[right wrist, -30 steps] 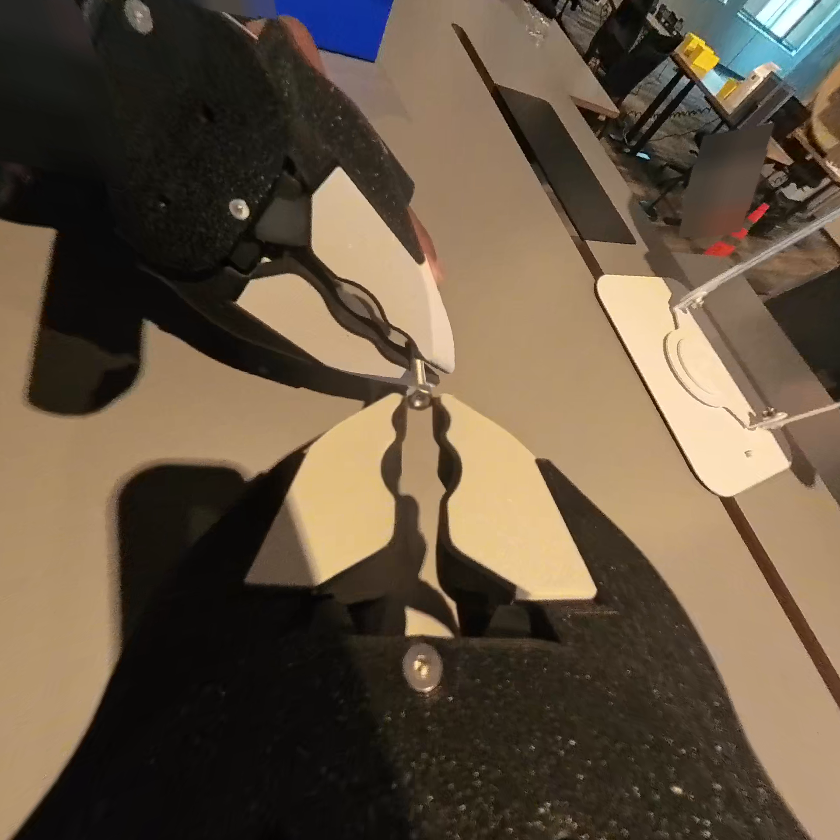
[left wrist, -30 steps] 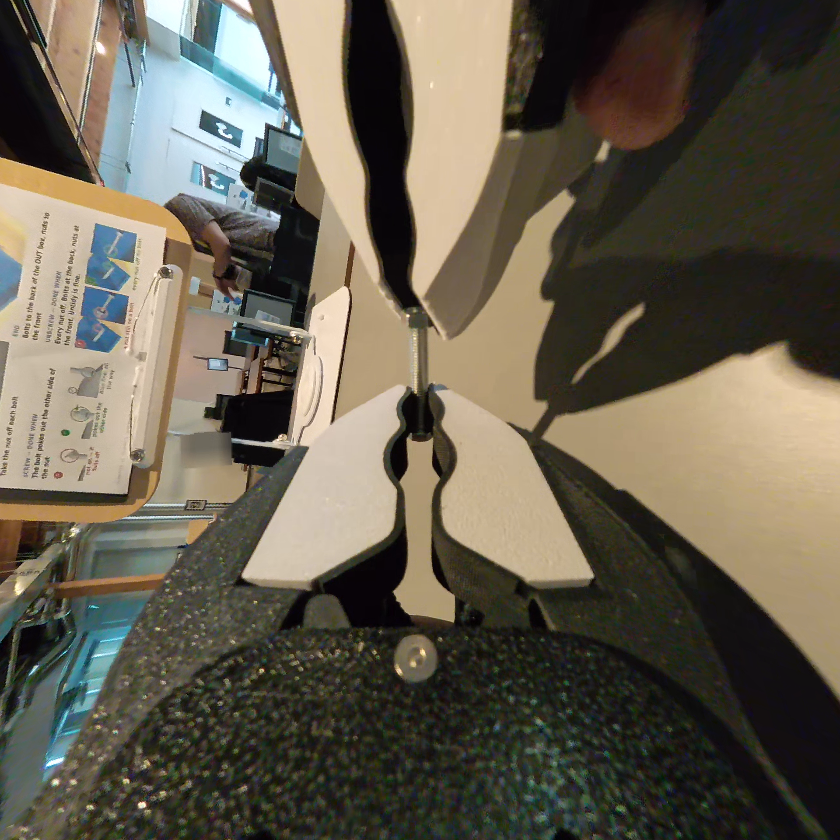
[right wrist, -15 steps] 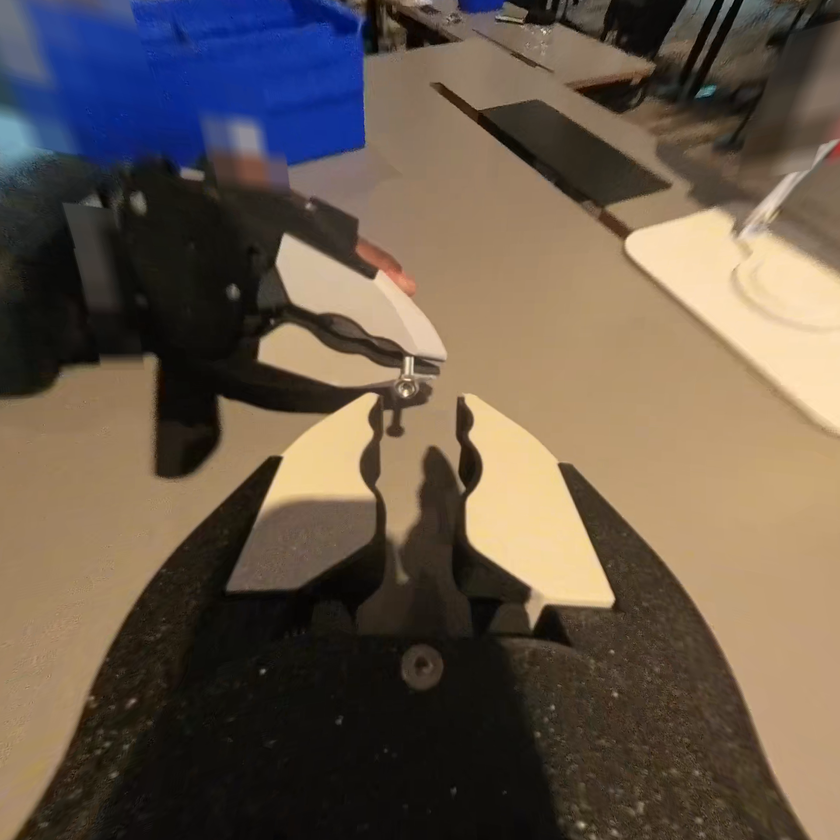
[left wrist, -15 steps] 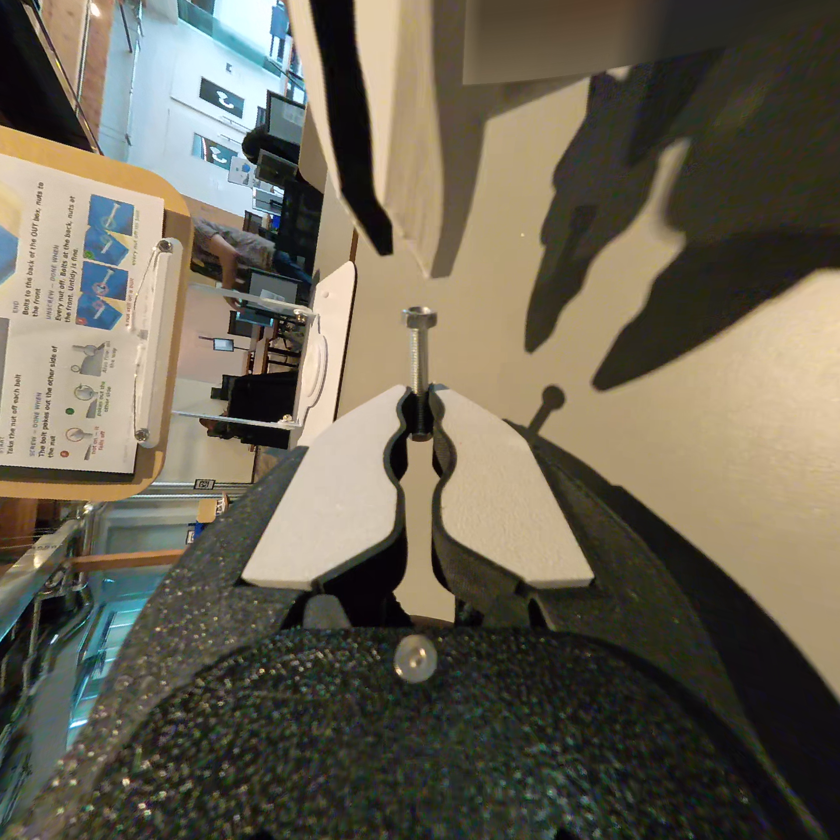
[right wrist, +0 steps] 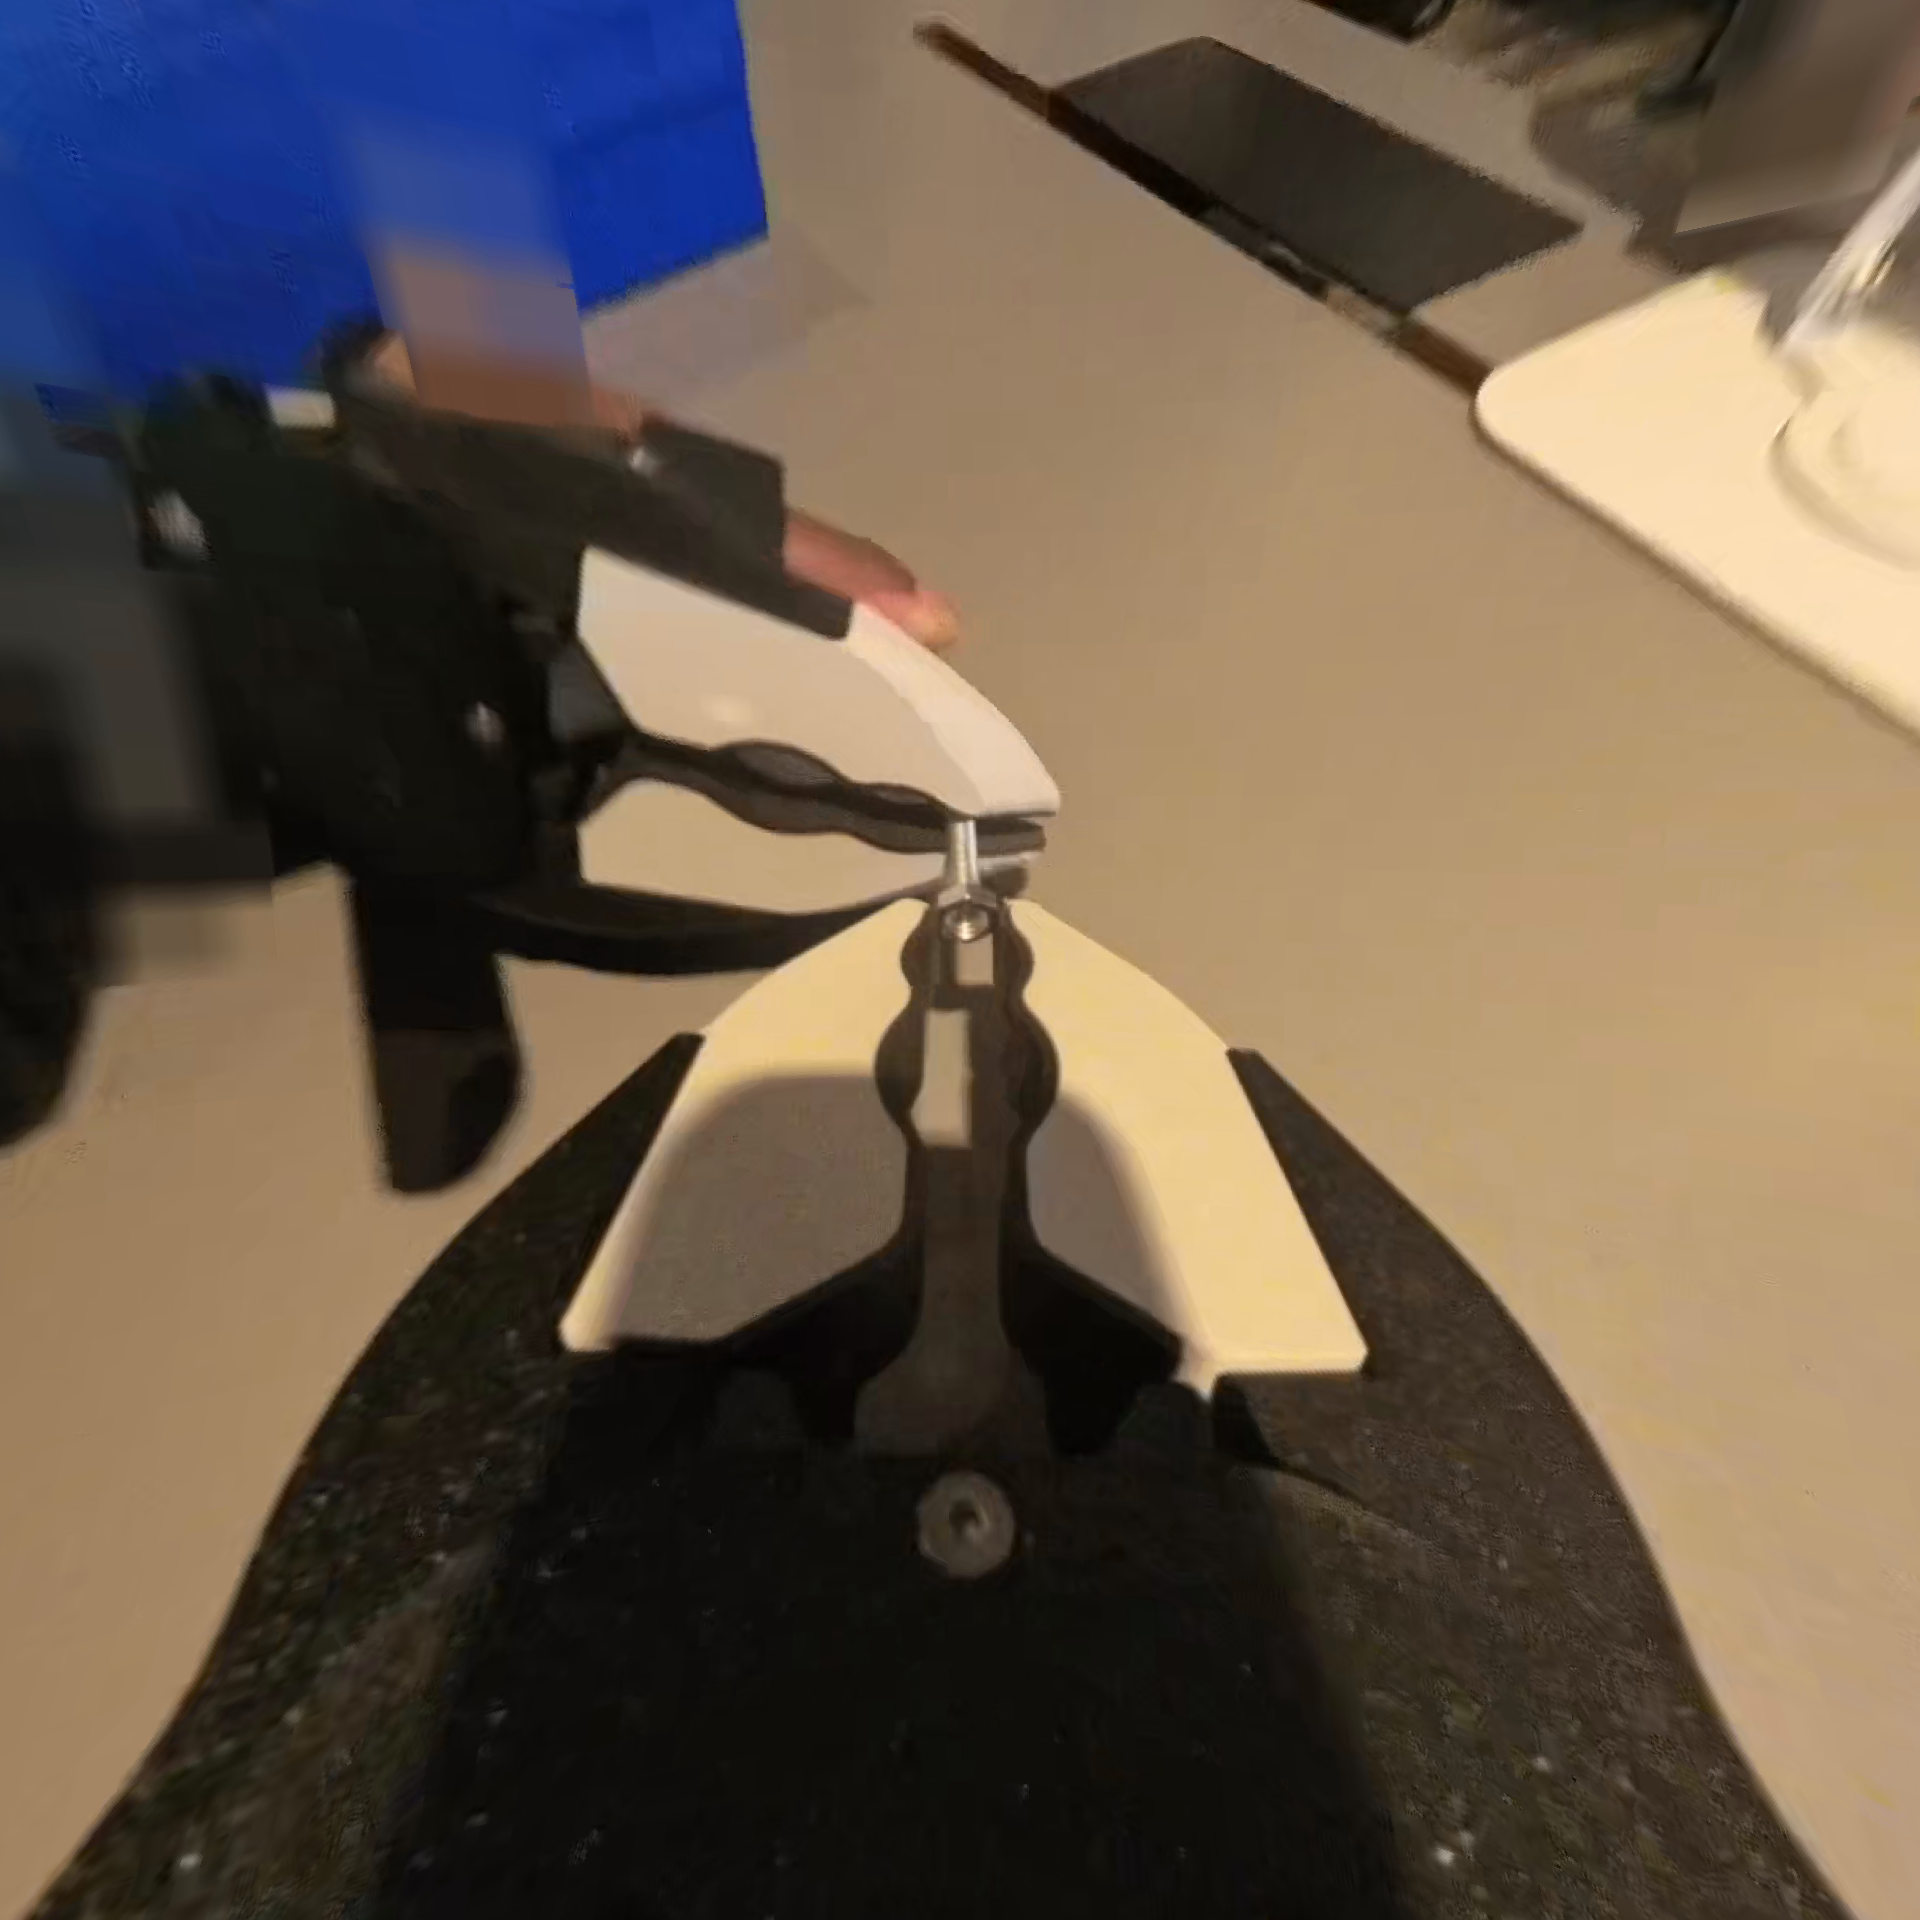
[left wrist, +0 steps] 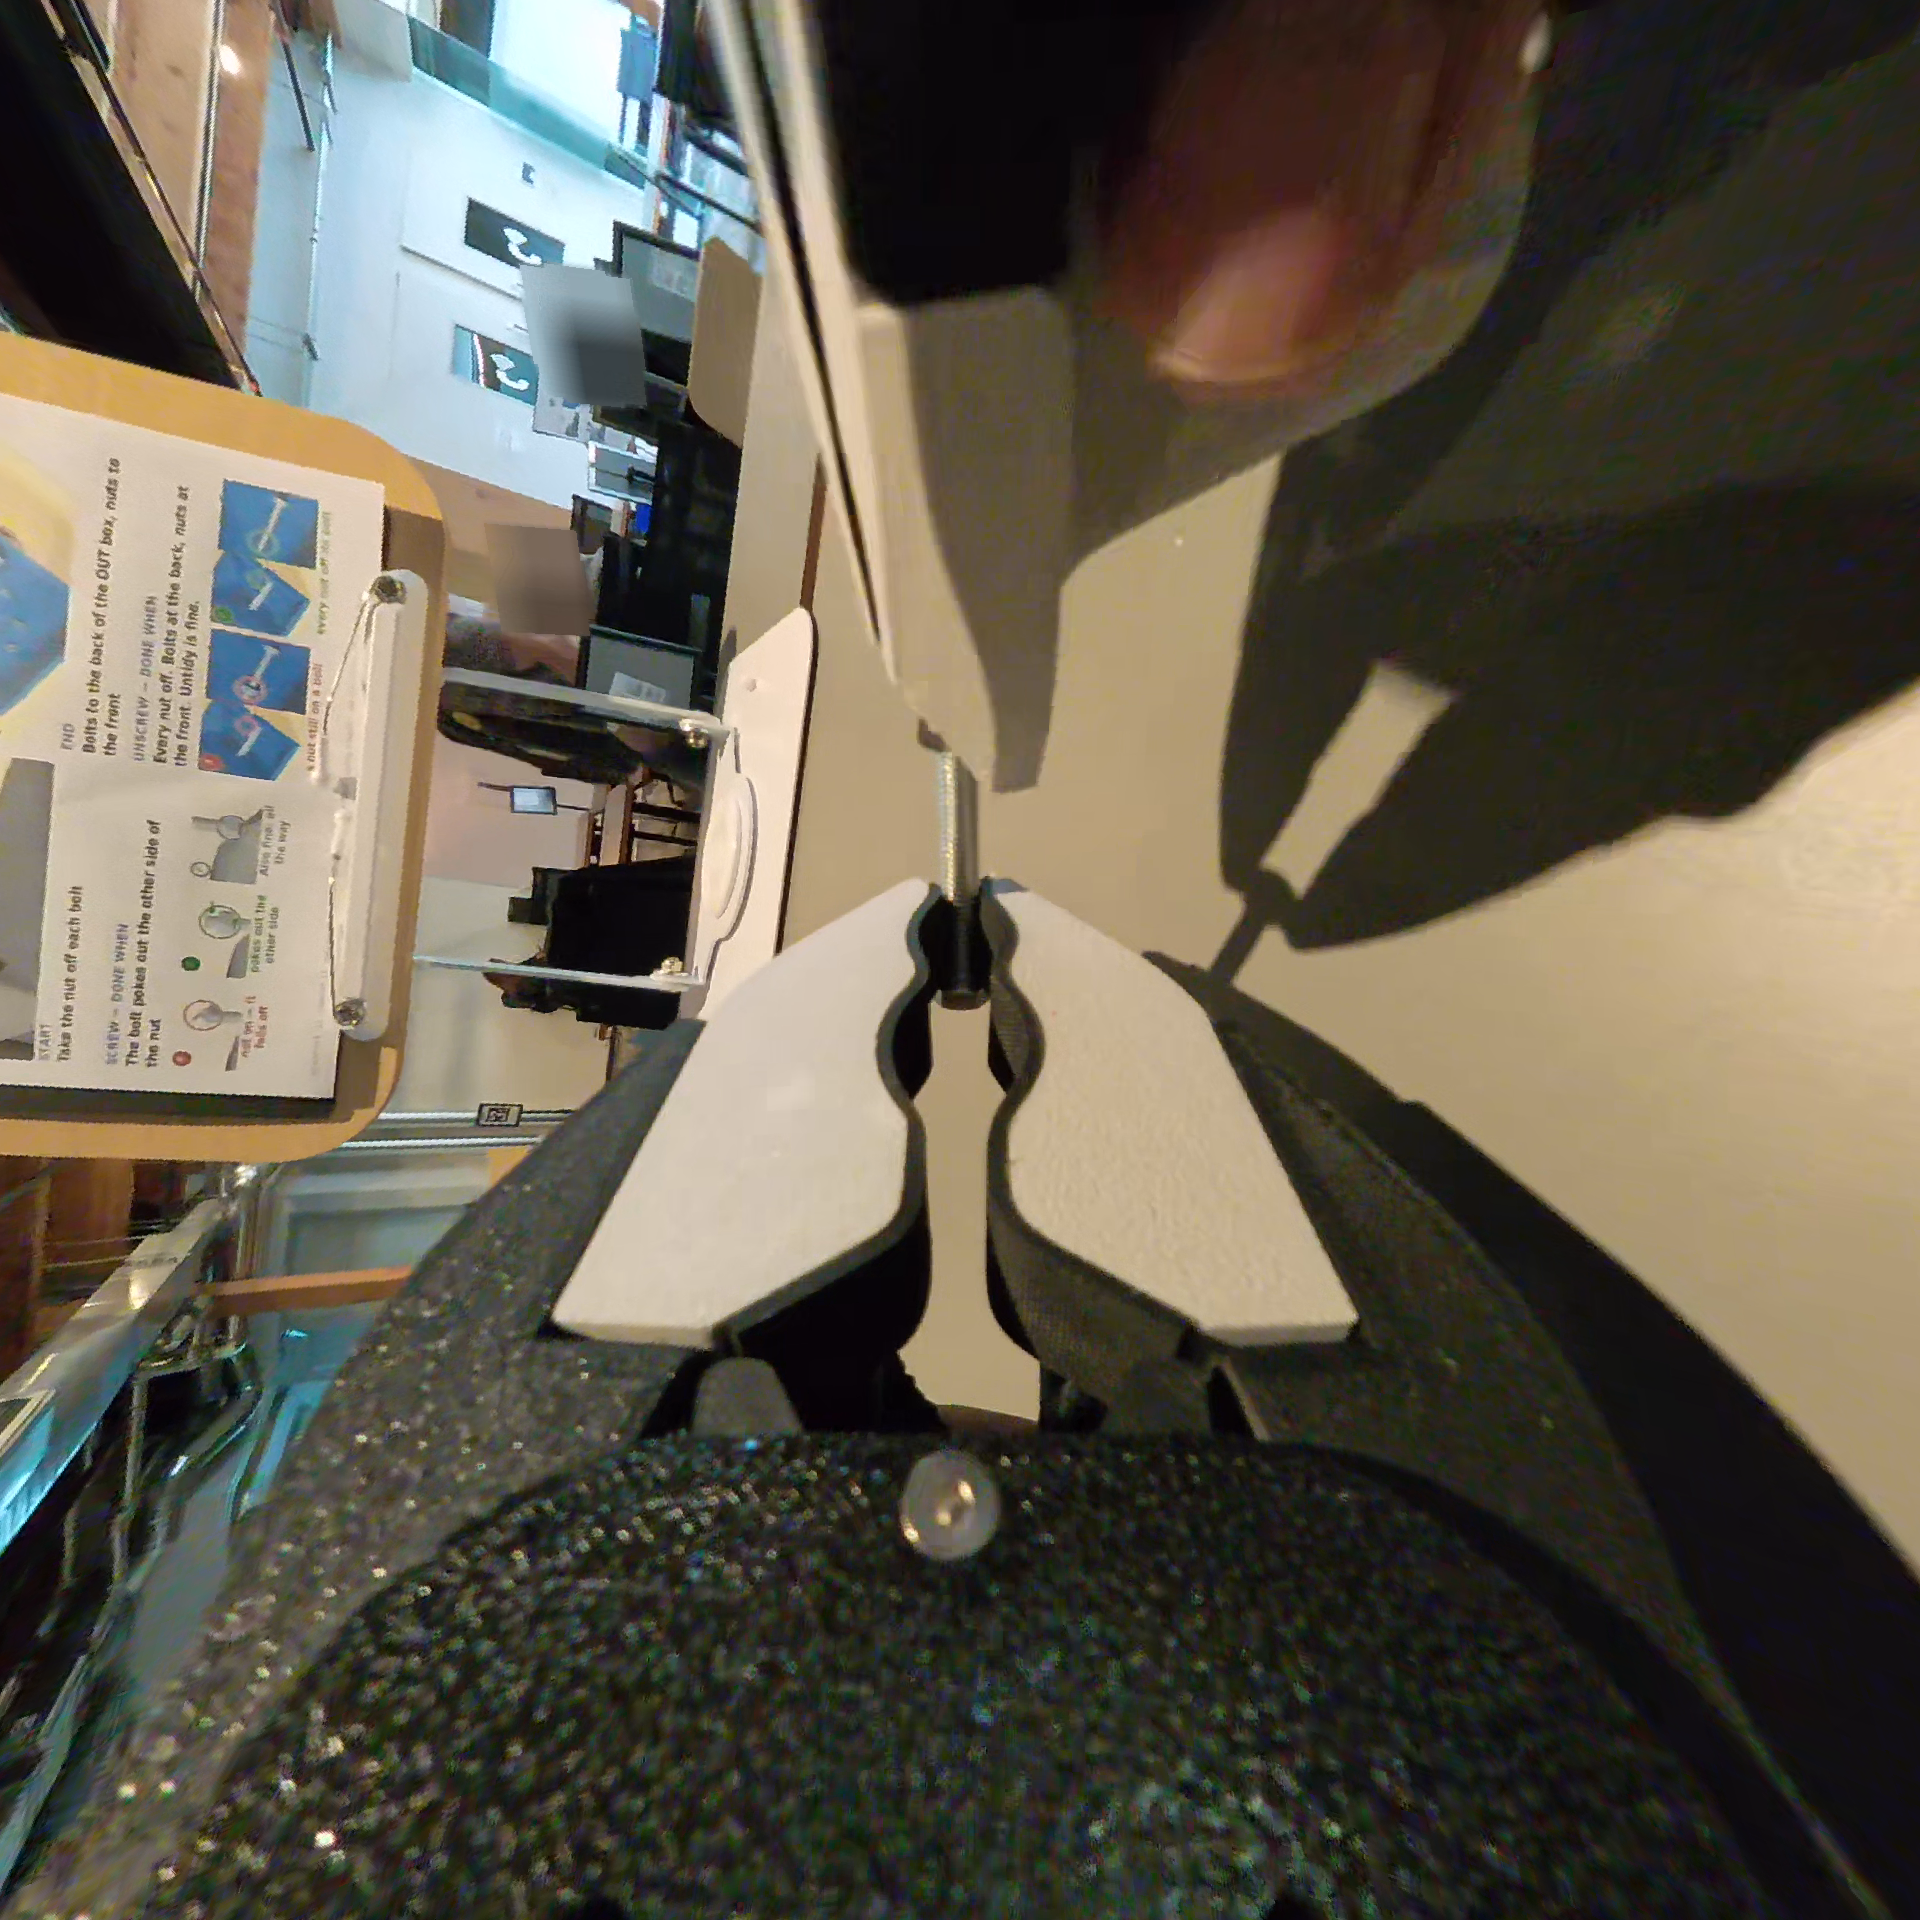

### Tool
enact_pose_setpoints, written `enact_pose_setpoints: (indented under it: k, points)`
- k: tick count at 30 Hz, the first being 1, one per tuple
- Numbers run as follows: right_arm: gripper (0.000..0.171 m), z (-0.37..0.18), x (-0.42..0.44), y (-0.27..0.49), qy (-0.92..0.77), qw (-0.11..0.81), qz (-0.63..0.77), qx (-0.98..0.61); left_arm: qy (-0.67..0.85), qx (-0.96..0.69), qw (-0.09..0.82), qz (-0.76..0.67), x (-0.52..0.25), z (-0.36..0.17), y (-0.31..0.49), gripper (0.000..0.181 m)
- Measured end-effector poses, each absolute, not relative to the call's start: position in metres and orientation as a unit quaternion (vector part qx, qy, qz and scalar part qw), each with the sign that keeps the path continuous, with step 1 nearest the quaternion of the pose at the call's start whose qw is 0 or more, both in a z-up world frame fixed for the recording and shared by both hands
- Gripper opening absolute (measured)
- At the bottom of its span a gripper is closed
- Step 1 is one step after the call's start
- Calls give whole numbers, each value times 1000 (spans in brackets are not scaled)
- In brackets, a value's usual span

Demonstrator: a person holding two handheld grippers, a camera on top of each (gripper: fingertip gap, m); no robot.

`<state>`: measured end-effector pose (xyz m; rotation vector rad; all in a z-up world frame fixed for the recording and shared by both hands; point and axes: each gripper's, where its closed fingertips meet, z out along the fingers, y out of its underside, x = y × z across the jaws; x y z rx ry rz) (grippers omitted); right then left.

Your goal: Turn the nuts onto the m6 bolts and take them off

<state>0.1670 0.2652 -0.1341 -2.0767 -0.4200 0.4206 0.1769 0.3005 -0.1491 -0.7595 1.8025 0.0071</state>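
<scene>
A silver M6 bolt point(left wrist: 954, 821) is held between both grippers above the grey table point(left wrist: 1558, 1143). My left gripper point(left wrist: 956, 899) is shut on the bolt's threaded end. I cannot tell whether a nut sits between its fingers. My right gripper point(right wrist: 961, 914) is shut on the bolt's socket head point(right wrist: 964, 920). In the right wrist view the left gripper point(right wrist: 1003, 821) comes in from the left, across the bolt's shaft point(right wrist: 961, 857). In the left wrist view the right gripper point(left wrist: 977, 748) comes down from above and hides the head.
A blue bin point(right wrist: 364, 156) stands at the back left. A white base plate with a clear stand point(right wrist: 1662, 468) and a black mat point(right wrist: 1299, 177) lie at the back right. An instruction sheet on a wooden board point(left wrist: 187, 779) stands beyond the table. The person's finger point(right wrist: 873, 582) rests on the left gripper.
My right gripper let go of the bolt head and drew back open half a second ago. It has now come back and shut on the head. The left gripper kept its hold.
</scene>
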Motion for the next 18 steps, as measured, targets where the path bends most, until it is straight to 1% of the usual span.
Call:
enact_pose_setpoints:
  k: [3, 5, 7, 8, 11, 13, 15, 18]
  points:
    - [10, -131, 166, 265, -107, 470, 268, -834, 761, -328, 560, -6, 177, -148, 300, 5]
    - [13, -128, 167, 264, -127, 473, 270, -829, 758, -332, 560, -13, 178, -147, 300, 5]
    - [30, -126, 171, 262, -170, 478, 229, -831, 756, -341, 558, -20, 176, -148, 302, 5]
    - [34, -124, 172, 261, -197, 484, 199, -829, 756, -345, 556, -25, 176, -148, 303, 5]
    - [34, -120, 176, 258, -283, 501, 89, -813, 757, -348, 551, -36, 176, -149, 302, 6]
    - [32, -121, 177, 258, -330, 503, 20, -798, 762, -343, 548, -40, 176, -151, 299, 5]
    - [27, -123, 176, 257, -360, 502, -13, -787, 766, -338, 545, -45, 177, -152, 296, 5]
    - [20, -127, 169, 255, -386, 497, -24, -776, 768, -334, 544, -55, 178, -151, 292, 5]
